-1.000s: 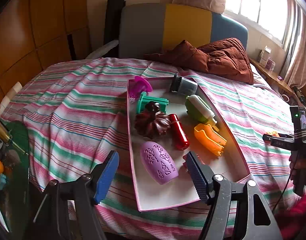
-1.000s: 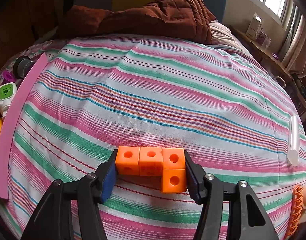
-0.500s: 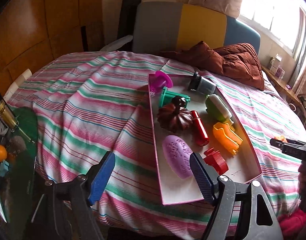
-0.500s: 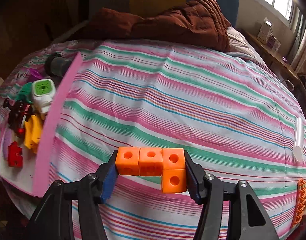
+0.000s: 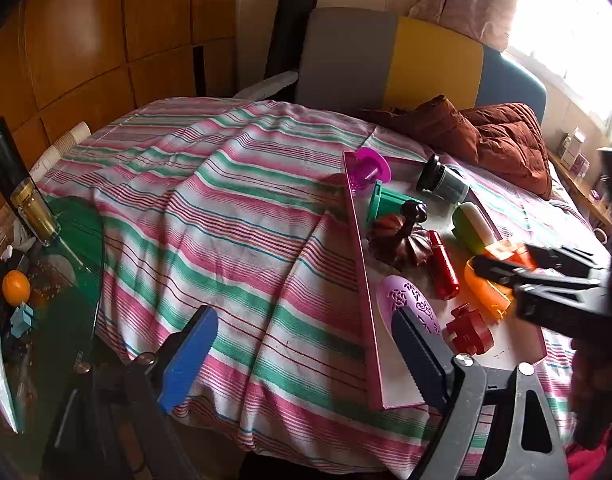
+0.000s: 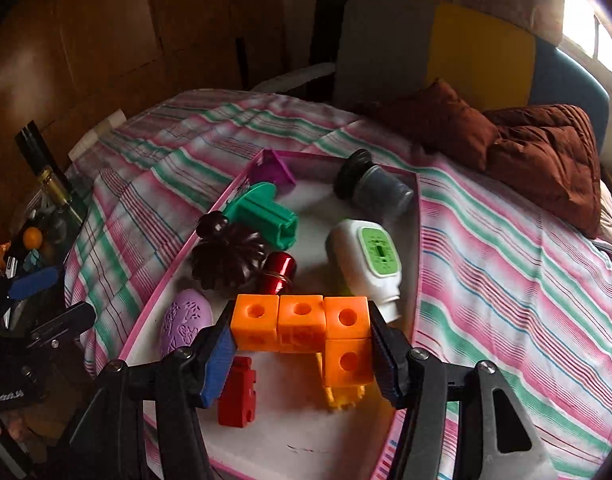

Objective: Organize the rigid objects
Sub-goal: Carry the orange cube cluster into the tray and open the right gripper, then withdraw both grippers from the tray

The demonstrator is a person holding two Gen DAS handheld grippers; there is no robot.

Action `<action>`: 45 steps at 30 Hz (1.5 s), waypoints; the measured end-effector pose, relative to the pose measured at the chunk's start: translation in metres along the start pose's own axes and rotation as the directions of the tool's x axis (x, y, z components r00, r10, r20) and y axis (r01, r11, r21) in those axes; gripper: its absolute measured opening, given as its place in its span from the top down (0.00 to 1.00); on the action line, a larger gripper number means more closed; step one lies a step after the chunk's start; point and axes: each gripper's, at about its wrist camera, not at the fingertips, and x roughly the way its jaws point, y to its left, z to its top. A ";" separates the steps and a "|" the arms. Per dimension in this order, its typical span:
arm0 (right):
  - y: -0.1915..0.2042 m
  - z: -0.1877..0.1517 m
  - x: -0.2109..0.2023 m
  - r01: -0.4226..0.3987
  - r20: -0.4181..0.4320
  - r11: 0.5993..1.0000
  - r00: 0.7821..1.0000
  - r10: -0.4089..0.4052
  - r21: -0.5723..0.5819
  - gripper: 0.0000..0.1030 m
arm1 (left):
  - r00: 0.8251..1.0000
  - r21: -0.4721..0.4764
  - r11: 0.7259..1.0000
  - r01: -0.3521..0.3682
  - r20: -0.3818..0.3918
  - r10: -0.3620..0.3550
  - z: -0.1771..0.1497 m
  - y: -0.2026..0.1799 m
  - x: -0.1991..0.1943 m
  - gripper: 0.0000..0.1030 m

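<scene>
**A:** Tongs first: right gripper (image 6: 302, 342) is pinching the orange block piece (image 6: 306, 326), an L of four cubes, one pad on each end. Left gripper (image 5: 306, 356) is spread wide with nothing between its pads, hanging off the near left corner of the tray (image 5: 363, 280).

**B:** So what changed? A second ago that block was out over bare striped bedspread (image 5: 226, 220), with the tray only a pink edge way off to the left.

**A:** Yep, now it's right over the tray, above the near end. Below it, inside the tray: red brick (image 6: 238, 394) toward the left, a yellow-orange piece (image 6: 341, 396) partly hidden underneath. Further up the tray are the purple oval (image 6: 184, 326), red cylinder (image 6: 278, 272), white and green bottle (image 6: 367, 262), green spool (image 6: 266, 214) and dark jar (image 6: 371, 188).

**B:** And the left one?

**A:** Swung left of the tray, off the purple oval it was framing earlier. Looks like it's just clearing room.

**B:** So basically carry done, drop left?

**A:** That's my read. Free white floor at the near end looks like the spot; can't tell how high the block is above it, though.
</scene>
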 end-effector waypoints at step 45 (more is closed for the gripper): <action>-0.013 -0.063 -0.066 0.163 0.139 0.941 0.967 -0.211 0.298 0.24 | 0.992 0.018 0.997 -0.075 0.103 0.073 -0.010 -0.036 -0.038 0.00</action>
